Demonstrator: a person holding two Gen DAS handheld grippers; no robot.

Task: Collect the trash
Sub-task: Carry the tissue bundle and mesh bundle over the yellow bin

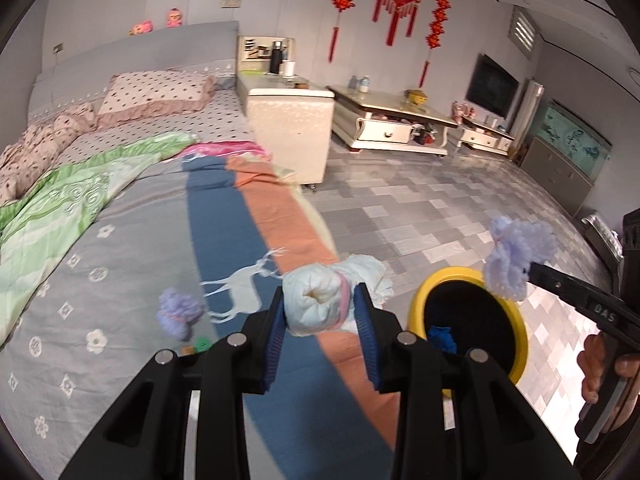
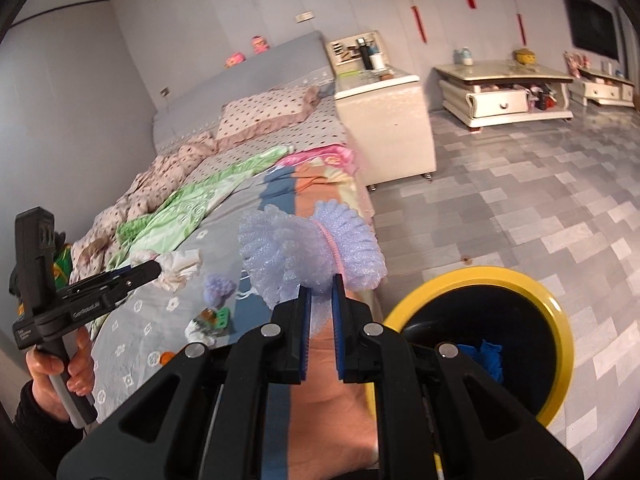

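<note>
My left gripper (image 1: 320,308) is shut on a white wadded bundle with a pink band (image 1: 320,304), held above the bed's edge. It also shows in the right wrist view (image 2: 178,266). My right gripper (image 2: 322,300) is shut on a lilac foam net (image 2: 312,252) tied with a pink band; in the left wrist view the net (image 1: 516,258) hangs over the bin. The yellow-rimmed black bin (image 1: 468,320) (image 2: 484,340) stands on the floor beside the bed, with something blue inside. Another lilac foam piece (image 1: 178,312) (image 2: 218,288) lies on the bedspread.
Small scraps (image 2: 208,322) and an orange bit (image 2: 166,357) lie on the bedspread (image 1: 120,280). A cream bedside cabinet (image 1: 292,128) stands at the head of the bed. A low coffee table (image 1: 392,120) and TV stand are across the tiled floor (image 1: 420,200).
</note>
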